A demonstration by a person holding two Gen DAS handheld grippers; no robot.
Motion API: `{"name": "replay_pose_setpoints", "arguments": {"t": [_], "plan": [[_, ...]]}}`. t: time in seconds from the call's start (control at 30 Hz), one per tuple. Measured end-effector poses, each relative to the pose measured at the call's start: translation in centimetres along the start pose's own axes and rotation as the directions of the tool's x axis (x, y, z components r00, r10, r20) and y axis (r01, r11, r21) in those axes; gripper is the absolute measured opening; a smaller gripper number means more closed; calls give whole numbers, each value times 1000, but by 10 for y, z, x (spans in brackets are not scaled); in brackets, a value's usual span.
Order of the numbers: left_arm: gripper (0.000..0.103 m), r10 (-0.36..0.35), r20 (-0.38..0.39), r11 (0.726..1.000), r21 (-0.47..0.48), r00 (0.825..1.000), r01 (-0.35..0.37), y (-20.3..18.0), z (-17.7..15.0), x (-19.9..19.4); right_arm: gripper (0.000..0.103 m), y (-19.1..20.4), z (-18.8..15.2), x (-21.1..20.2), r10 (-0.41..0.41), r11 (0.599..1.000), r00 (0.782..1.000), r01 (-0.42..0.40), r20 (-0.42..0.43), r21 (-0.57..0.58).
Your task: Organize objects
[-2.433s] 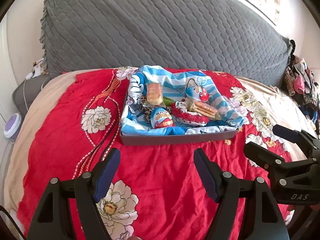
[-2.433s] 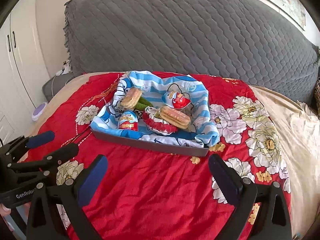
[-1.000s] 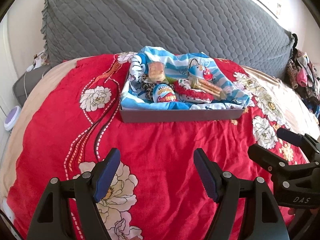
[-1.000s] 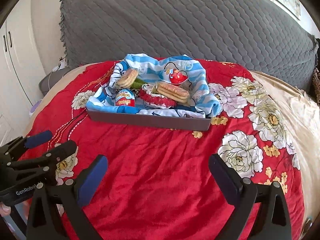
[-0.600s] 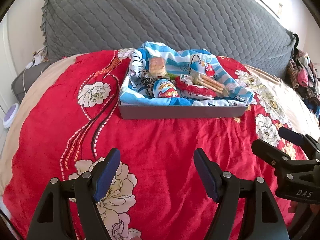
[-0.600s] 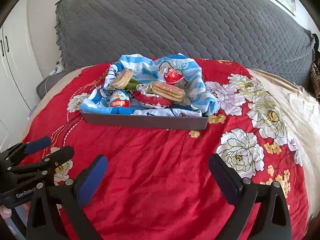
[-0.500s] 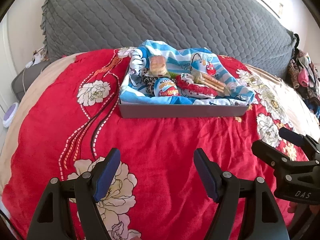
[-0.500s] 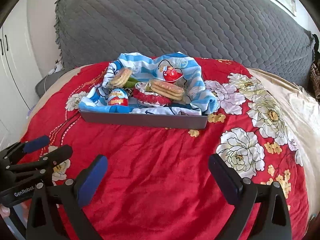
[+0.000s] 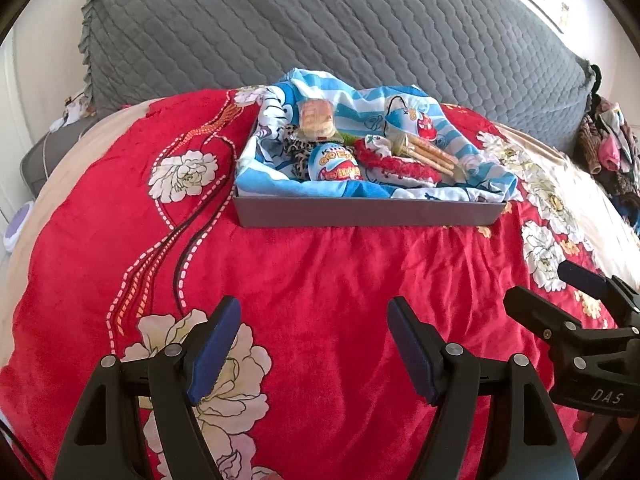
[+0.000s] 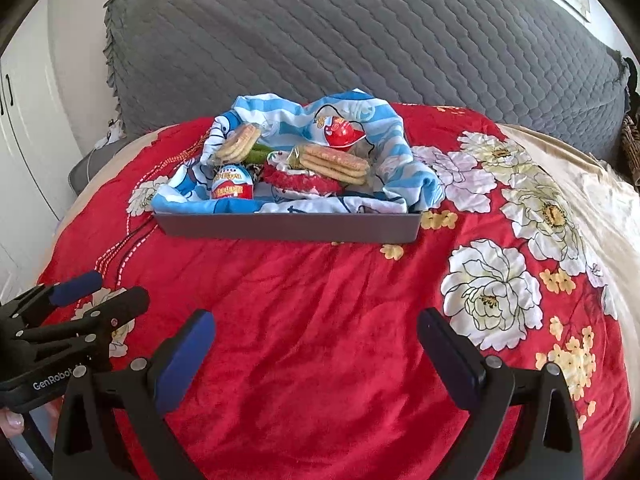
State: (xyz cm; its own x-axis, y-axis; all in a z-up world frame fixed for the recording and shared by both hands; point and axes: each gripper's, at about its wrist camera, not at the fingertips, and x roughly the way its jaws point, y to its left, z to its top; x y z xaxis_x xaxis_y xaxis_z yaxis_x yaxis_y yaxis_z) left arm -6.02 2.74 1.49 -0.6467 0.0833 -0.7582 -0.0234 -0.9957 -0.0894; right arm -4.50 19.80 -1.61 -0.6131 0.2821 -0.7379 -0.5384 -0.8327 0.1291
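A grey tray (image 9: 368, 212) (image 10: 288, 228) lined with a blue striped cloth (image 9: 472, 148) sits mid-bed on a red floral blanket. In it lie a Kinder egg (image 9: 338, 162) (image 10: 232, 188), a second egg pack (image 10: 340, 130), two biscuit packs (image 9: 316, 120) (image 10: 336, 164), a red fuzzy item (image 9: 396, 166) and a leopard-print item (image 9: 300, 152). My left gripper (image 9: 314, 348) is open and empty, well short of the tray. My right gripper (image 10: 316, 354) is open and empty too, beside the left one.
A grey quilted headboard cover (image 9: 320, 28) rises behind the tray. Clothes (image 9: 612, 148) are piled at the far right. A cream sheet (image 10: 580, 184) shows on the right of the bed. White cupboard doors (image 10: 24, 120) stand at the left.
Both grippers have drawn back and lowered, so the tray shows more side-on and its front wall looks larger. Both stay open. Nothing in the tray has moved.
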Motion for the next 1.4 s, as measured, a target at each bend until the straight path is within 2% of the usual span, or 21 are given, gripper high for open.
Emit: {"name": "replay_pose_setpoints", "arguments": {"t": [0.73,1.07,1.3,1.4], "plan": [[77,-2,-8,1000,-1,1000,2,3,-9,17,102,-5,-8,14,-12,1000,999,12,40,4],[77,-14,4,1000,6,1000,14,3,-15,25,102,-2,-16,20,-20,1000,999,20,30,-8],[77,27,51,999,23,998,-28,0,-18,23,102,-1,-17,20,-25,1000,999,25,34,-9],[77,19,40,999,29,999,-20,1,-18,25,102,-2,-17,20,-26,1000,999,26,34,-9]]}}
